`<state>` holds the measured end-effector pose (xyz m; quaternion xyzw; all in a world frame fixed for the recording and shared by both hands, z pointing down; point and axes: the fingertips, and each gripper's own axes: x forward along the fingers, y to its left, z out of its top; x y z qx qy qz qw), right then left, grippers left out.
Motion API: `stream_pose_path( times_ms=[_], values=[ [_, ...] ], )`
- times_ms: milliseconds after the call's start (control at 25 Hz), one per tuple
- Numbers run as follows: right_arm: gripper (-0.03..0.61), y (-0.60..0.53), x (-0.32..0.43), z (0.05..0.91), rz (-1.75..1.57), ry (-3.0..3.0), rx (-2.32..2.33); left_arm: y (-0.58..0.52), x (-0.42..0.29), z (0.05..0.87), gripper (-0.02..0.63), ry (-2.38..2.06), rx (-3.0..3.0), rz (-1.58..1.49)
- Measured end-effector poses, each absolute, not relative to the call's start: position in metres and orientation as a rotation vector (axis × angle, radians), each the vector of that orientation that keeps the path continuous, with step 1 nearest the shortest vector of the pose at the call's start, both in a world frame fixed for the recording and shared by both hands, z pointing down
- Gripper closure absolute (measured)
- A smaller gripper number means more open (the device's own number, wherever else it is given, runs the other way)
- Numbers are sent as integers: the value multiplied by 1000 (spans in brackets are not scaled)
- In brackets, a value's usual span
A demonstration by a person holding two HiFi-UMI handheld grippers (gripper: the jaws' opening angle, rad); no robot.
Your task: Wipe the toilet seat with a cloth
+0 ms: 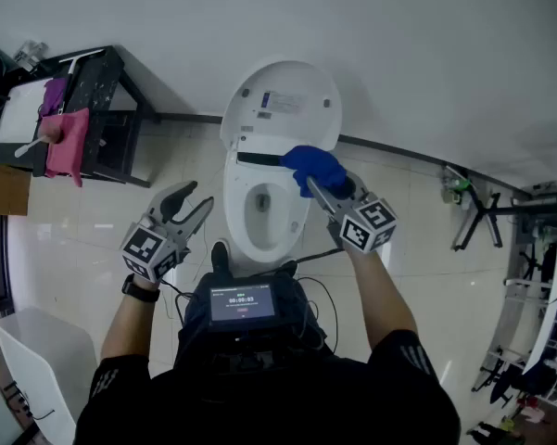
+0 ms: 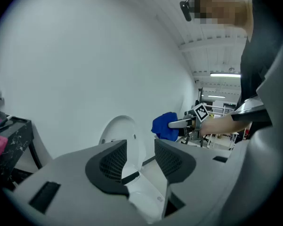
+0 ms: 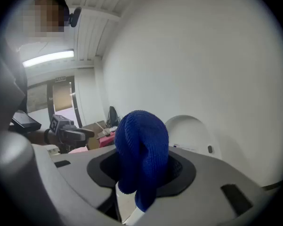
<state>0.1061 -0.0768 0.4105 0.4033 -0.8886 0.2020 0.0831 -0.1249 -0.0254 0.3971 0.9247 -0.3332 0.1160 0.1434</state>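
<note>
A white toilet point(image 1: 259, 207) stands against the wall with its lid point(image 1: 283, 105) raised; its seat rim point(image 1: 236, 179) rings the bowl. My right gripper point(image 1: 320, 182) is shut on a blue cloth point(image 1: 313, 167), held above the right rear of the seat near the hinge. In the right gripper view the blue cloth point(image 3: 140, 157) bulges up between the jaws, with the lid point(image 3: 190, 133) behind. My left gripper point(image 1: 193, 204) hangs open and empty left of the bowl. In the left gripper view the left gripper point(image 2: 140, 158) frames the lid point(image 2: 120, 138), and the cloth point(image 2: 165, 126) shows at right.
A black stand point(image 1: 102, 109) at the left wall holds pink point(image 1: 67, 142) and purple cloths. A white bin point(image 1: 37, 364) sits at lower left. A screen device point(image 1: 243, 304) hangs at the person's chest. Metal frames point(image 1: 528, 276) crowd the right side.
</note>
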Motion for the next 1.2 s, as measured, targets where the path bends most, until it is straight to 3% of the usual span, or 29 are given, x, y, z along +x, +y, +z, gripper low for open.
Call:
stream_pose_path(
  times_ms=[280, 960, 1200],
  values=[
    [403, -124, 63, 503, 607, -2582, 1062, -48, -131, 443, 422, -940, 2656, 399],
    [403, -174, -79, 824, 507, -2235, 630, -66, -160, 606, 379, -904, 2519, 475],
    [405, -182, -85, 943, 390, -2037, 567, -78, -169, 637, 379, -922, 2498, 467]
  ],
)
